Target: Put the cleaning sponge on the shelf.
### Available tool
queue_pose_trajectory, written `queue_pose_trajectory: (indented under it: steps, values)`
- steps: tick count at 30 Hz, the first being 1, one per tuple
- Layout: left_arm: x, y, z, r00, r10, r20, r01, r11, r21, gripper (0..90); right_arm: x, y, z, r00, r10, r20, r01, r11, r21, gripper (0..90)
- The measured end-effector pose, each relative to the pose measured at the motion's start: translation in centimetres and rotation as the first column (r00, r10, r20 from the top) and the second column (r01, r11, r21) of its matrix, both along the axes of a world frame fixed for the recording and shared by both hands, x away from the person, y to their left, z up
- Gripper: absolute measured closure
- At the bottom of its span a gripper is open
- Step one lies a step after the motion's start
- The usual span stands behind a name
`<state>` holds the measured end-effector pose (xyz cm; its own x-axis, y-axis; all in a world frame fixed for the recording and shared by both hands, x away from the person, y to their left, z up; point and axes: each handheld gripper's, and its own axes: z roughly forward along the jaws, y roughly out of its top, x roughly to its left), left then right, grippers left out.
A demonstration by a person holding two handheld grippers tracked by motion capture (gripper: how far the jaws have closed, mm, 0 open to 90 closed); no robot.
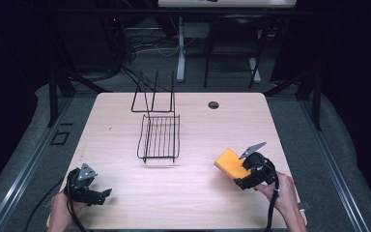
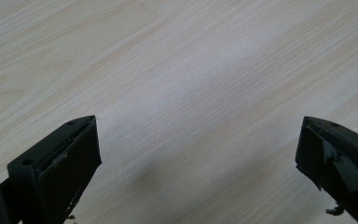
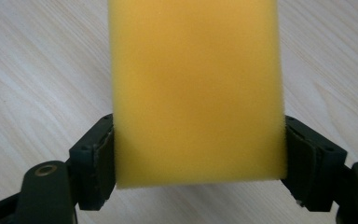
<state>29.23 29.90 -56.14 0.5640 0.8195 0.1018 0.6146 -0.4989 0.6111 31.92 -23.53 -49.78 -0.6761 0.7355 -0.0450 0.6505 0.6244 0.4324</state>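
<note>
With both jaws pressed against its sides, my right gripper (image 1: 245, 175) clamps the yellow sponge (image 1: 231, 163) just above the table (image 1: 193, 203), near the right edge. My left gripper (image 1: 107, 192) rests wide apart, holding nothing, at the near-left corner. Well apart, mid-table, stands the wire rack (image 1: 158, 137).

The table (image 1: 125, 193) was found to be surfaced in pale wood-grain laminate, matt, with fine straight grain lines seen in both gripper views. The sponge (image 3: 196, 88) was observed to be yellow foam, matt, with a fine porous, slightly fuzzy texture at its edges. The right gripper (image 3: 198, 158) was noted to have black jaws of matt plastic, lined with dark pads. The left gripper (image 2: 198, 158) showed the same black matt finish, its pad edges worn and ragged. The rack (image 1: 159, 137) was seen to be thin black wire, smooth.
</note>
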Motion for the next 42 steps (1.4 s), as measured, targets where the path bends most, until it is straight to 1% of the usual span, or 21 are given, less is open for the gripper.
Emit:
queue_pose_trajectory:
  steps: [2,4,6,9,10,11,12,13,15,17,18,19,22,24,27,33,36,39,40,42]
  values:
    - [0.0,0.0,0.0,1.0,-0.001,-0.001,0.001,1.0,0.001,0.0,0.0,0.1,0.1,1.0,0.002,-0.005,-0.002,1.0,0.005,22.2]
    - [0.0,0.0,0.0,1.0,-0.005,0.001,0.005,1.0,0.003,0.0,0.0,0.4,0.2,1.0,0.008,-0.005,-0.008,1.0,-0.001,22.2]
    - [0.0,0.0,0.0,1.0,-0.006,0.002,0.006,1.0,0.006,0.0,0.1,0.6,0.4,1.0,0.009,0.002,-0.009,1.0,-0.005,22.2]
    - [0.0,0.0,0.0,1.0,-0.004,0.003,0.004,1.0,0.006,0.0,0.3,1.0,0.7,0.9998,0.019,0.0,-0.019,1.0,0.003,22.2]
    - [0.0,0.0,0.0,1.0,-0.001,0.005,0.001,1.0,0.004,0.0,0.4,1.3,0.8,0.9998,0.02,0.007,-0.021,1.0,0.007,22.3]
    - [0.0,0.0,0.0,1.0,-0.001,0.005,0.001,1.0,0.004,0.0,0.5,1.4,0.9,0.9997,0.024,0.003,-0.024,1.0,-0.007,22.3]
    - [0.0,0.0,0.0,1.0,0.0,0.006,0.0,1.0,0.002,0.0,0.6,1.6,1.0,0.9995,0.03,0.006,-0.03,1.0,-0.006,22.2]
    - [0.0,0.0,0.0,1.0,0.0,0.006,0.0,1.0,0.002,0.0,0.6,1.7,1.0,0.9995,0.03,0.007,-0.03,1.0,0.005,22.3]
    - [0.0,0.0,0.0,1.0,-0.001,0.005,0.001,1.0,0.002,0.0,0.7,1.9,1.1,0.9995,0.03,0.008,-0.03,1.0,0.004,22.3]
    - [0.0,0.0,-0.1,1.0,-0.001,0.005,0.001,1.0,0.003,0.0,0.8,2.2,1.3,0.999,0.043,0.009,-0.043,0.999,-0.008,22.3]
    - [0.0,0.0,-0.1,1.0,-0.001,0.005,0.001,1.0,0.003,0.0,0.9,2.4,1.2,0.999,0.042,0.014,-0.042,0.999,0.007,22.3]
    - [0.0,0.0,0.0,1.0,-0.001,0.005,0.001,1.0,0.003,0.0,0.9,2.5,1.3,0.9987,0.049,0.012,-0.049,0.999,-0.003,22.3]
    - [0.0,0.0,0.0,1.0,0.0,0.006,0.0,1.0,0.002,0.0,0.9,2.8,1.4,0.9986,0.051,0.012,-0.051,0.999,0.0,22.3]
    - [0.0,0.0,0.0,1.0,-0.001,0.005,0.001,1.0,0.003,0.0,1.0,2.9,1.5,0.9984,0.055,0.013,-0.055,0.998,-0.007,22.3]
    - [0.0,0.0,0.0,1.0,-0.001,0.006,0.001,1.0,0.003,0.0,1.1,3.3,1.7,0.9978,0.063,0.023,-0.063,0.998,-0.001,22.3]
    - [0.0,0.0,0.0,1.0,0.0,0.006,0.0,1.0,0.003,0.0,1.2,3.8,1.9,0.9971,0.072,0.025,-0.072,0.997,0.002,22.3]
    - [0.0,0.1,0.1,1.0,-0.008,-0.006,0.008,1.0,0.005,0.0,1.3,4.3,1.8,0.9966,0.078,0.027,-0.078,0.997,0.017,22.3]
    - [0.0,0.1,0.1,1.0,-0.007,-0.004,0.007,0.9999,0.007,0.0,1.4,4.7,1.9,0.9959,0.088,0.023,-0.088,0.996,0.012,22.3]
    - [0.0,0.1,0.1,1.0,-0.007,-0.003,0.007,0.9999,0.008,0.0,1.4,4.8,1.8,0.9961,0.084,0.027,-0.084,0.996,0.025,22.3]
    - [0.0,0.1,0.1,1.0,-0.007,-0.004,0.007,0.9999,0.007,0.0,1.4,4.9,1.9,0.9959,0.085,0.029,-0.086,0.996,0.021,22.3]
